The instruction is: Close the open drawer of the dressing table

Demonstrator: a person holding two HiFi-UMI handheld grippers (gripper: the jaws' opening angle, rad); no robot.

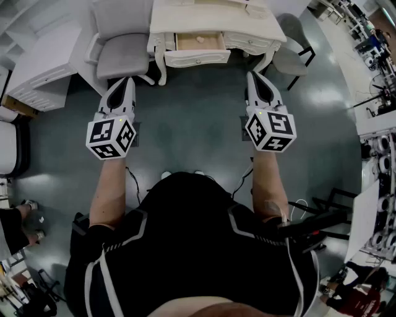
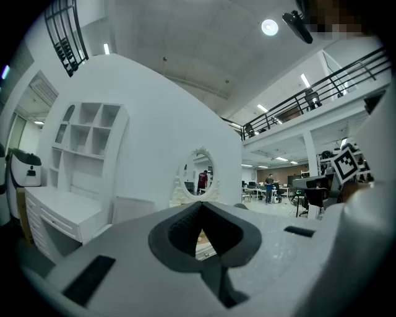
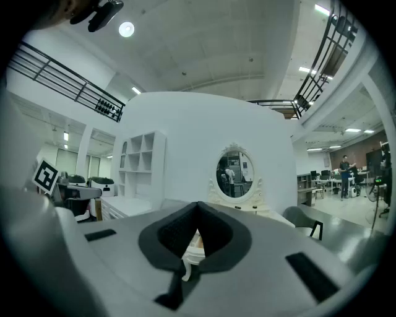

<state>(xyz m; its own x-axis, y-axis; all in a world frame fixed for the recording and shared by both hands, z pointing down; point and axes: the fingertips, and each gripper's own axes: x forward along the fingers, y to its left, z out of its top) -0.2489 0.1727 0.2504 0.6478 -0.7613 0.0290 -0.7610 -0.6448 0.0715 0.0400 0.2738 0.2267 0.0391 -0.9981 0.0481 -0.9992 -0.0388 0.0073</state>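
the drawer point(image 1: 199, 42), with a light wooden inside and a white carved front, stands pulled out of the white dressing table point(image 1: 210, 17) with curved legs. in the head view it is at the top, in the middle of the table's front, and it opens toward me. on the table stands an oval mirror point(image 3: 234, 174) in a white ornate frame, which i see in both gripper views.

a grey padded chair point(image 1: 124, 52) stands just beside the table on its left, and a second grey chair point(image 1: 291, 59) with dark legs is near its right corner. further left is a long white desk point(image 1: 43, 62), and behind it a white shelf unit point(image 2: 86, 142) with open compartments. the floor point(image 1: 198, 142) between me and the table is dark grey and shiny.

my left gripper point(image 1: 125, 80) and my right gripper point(image 1: 253, 75) are both white with dark pads, held level and side by side, well apart from the drawer and pointing toward the table. each carries a cube with square markers point(image 1: 111, 137) at its back end. in the left gripper view my fingers are together, the tips meeting, and through the small gap under them a piece of the wooden drawer shows far away. in the right gripper view the fingers are also together, the same way, touching only each other.
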